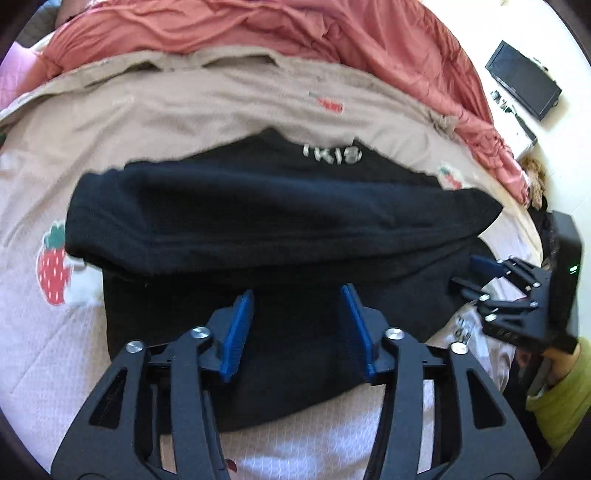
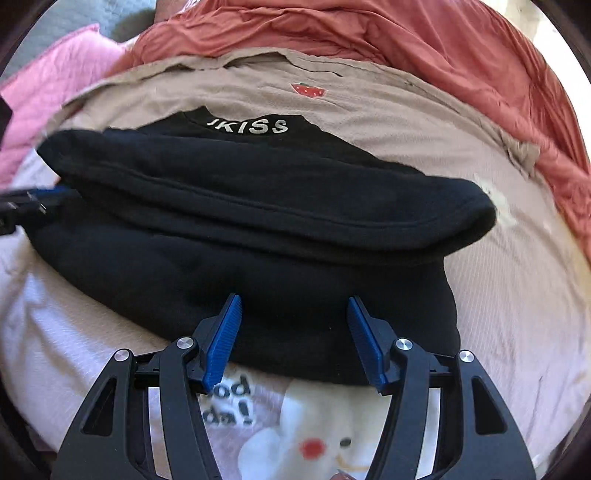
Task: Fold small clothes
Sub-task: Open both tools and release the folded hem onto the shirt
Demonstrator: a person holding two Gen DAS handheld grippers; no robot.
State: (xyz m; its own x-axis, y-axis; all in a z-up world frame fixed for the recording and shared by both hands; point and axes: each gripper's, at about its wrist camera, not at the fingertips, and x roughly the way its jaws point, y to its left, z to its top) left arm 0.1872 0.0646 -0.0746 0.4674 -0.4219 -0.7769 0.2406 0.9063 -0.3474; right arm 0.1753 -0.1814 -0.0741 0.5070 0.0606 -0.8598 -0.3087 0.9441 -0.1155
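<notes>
While I hover both tools | left gripper (image 1: pixel 297 295) jaws wide apart, gripping nothing | right gripper (image 2: pixel 293 301) same | black fleece garment (image 1: pixel 258 221) part-folded, mid-frame on strawberry-print quilt (image 1: pixel 55 332) | salmon duvet (image 1: pixel 332 33) along top.

My left gripper (image 1: pixel 297 295) and my right gripper (image 2: pixel 293 304) both hang level, jaws spread wide, gripping nothing.

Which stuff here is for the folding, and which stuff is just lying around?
For the folding:
black top, partly folded
left gripper, open
right gripper, open

Just lying around:
strawberry bedsheet
red-orange blanket
pink quilt
black box on the floor
</notes>
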